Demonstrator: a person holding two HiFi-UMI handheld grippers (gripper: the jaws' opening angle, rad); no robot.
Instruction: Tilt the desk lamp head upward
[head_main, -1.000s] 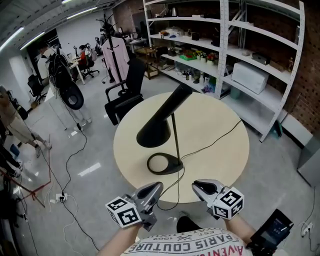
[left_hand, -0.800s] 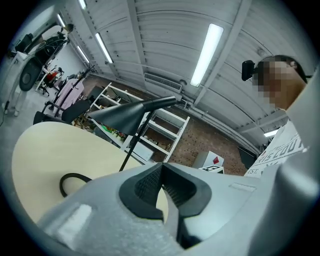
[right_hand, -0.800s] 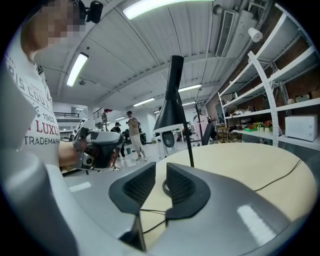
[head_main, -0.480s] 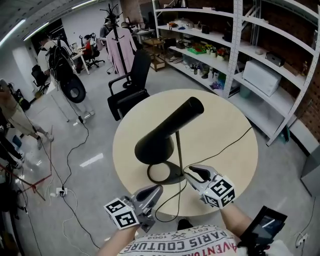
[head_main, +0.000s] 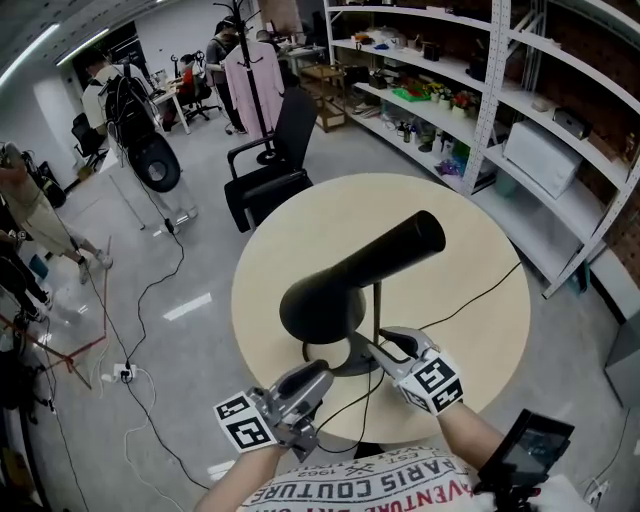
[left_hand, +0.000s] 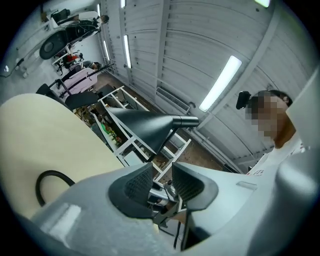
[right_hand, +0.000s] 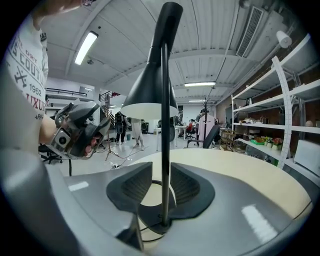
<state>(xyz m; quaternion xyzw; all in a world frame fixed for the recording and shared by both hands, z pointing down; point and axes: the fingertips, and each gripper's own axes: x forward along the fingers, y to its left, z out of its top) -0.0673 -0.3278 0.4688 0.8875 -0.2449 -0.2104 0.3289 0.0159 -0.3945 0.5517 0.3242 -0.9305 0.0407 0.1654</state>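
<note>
A black desk lamp stands on the round beige table (head_main: 300, 230). Its cone head (head_main: 330, 300) points down and toward me, above its ring base (head_main: 350, 358). My right gripper (head_main: 388, 345) straddles the thin stem (right_hand: 165, 125) low down near the base. Its jaws are opening, and there is a gap between each pad and the stem. My left gripper (head_main: 305, 385) hovers at the table's front edge, left of the base, with jaws opening and nothing between them. In the left gripper view, the lamp head (left_hand: 145, 127) shows beyond the left gripper (left_hand: 162, 175).
The lamp's black cable (head_main: 470, 300) runs across the table to the right and loops near the front edge. A black office chair (head_main: 275, 170) stands behind the table. Metal shelving (head_main: 480, 90) lines the right side. Cables (head_main: 130, 330) lie on the floor at left.
My right gripper has moved forward from the table's front edge to the lamp stem, with its jaws spread around it. The left gripper's jaws have parted. The head view has moved closer over the lamp.
</note>
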